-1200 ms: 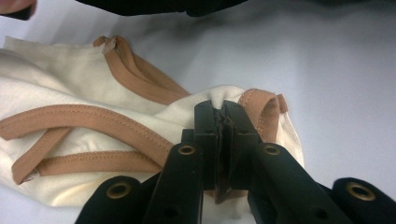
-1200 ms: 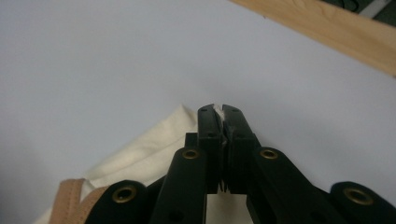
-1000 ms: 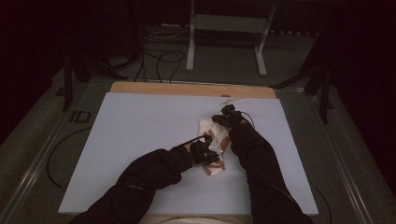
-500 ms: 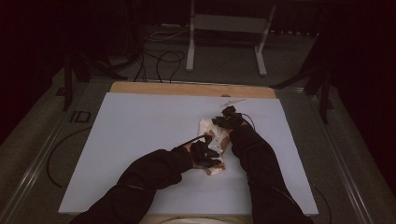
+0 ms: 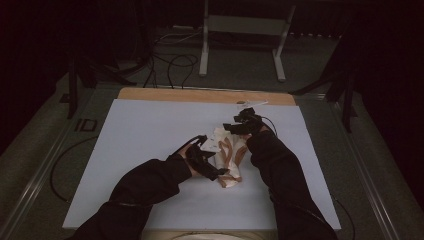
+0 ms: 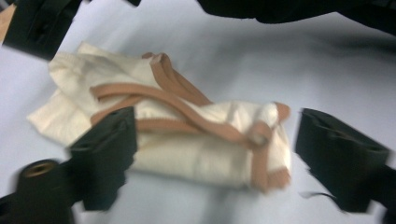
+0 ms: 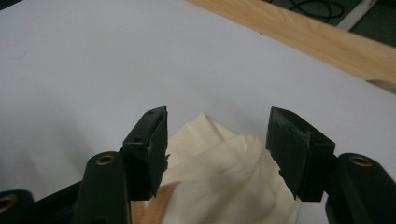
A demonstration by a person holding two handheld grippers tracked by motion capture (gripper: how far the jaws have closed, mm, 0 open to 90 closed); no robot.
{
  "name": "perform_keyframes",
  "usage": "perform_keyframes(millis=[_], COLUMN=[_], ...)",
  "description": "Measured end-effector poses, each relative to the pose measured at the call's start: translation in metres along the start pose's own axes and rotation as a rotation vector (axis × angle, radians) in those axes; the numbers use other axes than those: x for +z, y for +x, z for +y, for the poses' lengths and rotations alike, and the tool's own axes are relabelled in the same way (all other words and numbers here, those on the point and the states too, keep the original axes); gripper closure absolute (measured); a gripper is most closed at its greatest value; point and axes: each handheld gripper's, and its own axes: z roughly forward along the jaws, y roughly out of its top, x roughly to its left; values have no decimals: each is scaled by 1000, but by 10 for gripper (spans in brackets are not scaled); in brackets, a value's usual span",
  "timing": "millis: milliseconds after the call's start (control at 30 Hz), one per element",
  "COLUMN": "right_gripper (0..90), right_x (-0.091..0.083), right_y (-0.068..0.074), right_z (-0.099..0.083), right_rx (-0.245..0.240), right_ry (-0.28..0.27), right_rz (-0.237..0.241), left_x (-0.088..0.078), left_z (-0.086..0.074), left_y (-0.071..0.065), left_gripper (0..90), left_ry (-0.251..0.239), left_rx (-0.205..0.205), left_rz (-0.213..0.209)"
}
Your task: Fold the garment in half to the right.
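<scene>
A cream cloth bundle with tan straps (image 5: 230, 160) lies on the pale counter (image 5: 140, 145) between the two tongs. The left tongs (image 5: 212, 172) hover at its near side, the right tongs (image 5: 239, 125) at its far end, both having just been opening.

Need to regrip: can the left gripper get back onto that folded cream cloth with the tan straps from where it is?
Probably yes. The left gripper has just been opening and its jaws straddle the cream cloth without pressing it; nothing lies between them. The right gripper sits at the cloth's far end.

Both jaws just opened — left gripper (image 5: 220, 172) and right gripper (image 5: 231, 127) hold nothing.
</scene>
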Motion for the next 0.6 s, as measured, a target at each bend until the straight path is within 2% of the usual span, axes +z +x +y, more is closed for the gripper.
perform_keyframes(millis=[100, 200, 233, 267, 333, 433, 500, 600], right_gripper=[394, 401, 400, 400, 396, 399, 411, 467], right_x=[-5, -5, -5, -5, 2, 11, 17, 24], right_y=[12, 21, 26, 26, 39, 44, 46, 45], right_z=[-1, -5, -7, -7, -16, -22, -26, -29], right_rx=[-17, -30, -39, -39, -82, -97, -117, -124], right_ry=[7, 20, 30, 30, 65, 95, 120, 149], right_rz=[4, 23, 23, 23, 17, 20, 12, 1], left_x=[-14, -23, -30, -30, -44, -56, -63, -70], left_z=[-12, -23, -32, -32, -51, -72, -84, -97], left_y=[1, 2, 2, 2, 1, -2, -3, -4], left_gripper=[8, 3, 3, 3, 3, 3, 3, 3], left_ry=[-14, -24, -33, -33, -54, -59, -58, -52], left_rx=[-16, -42, -48, -48, -68, -72, -78, -93], left_rz=[46, 60, 82, 82, 120, 144, 146, 166])
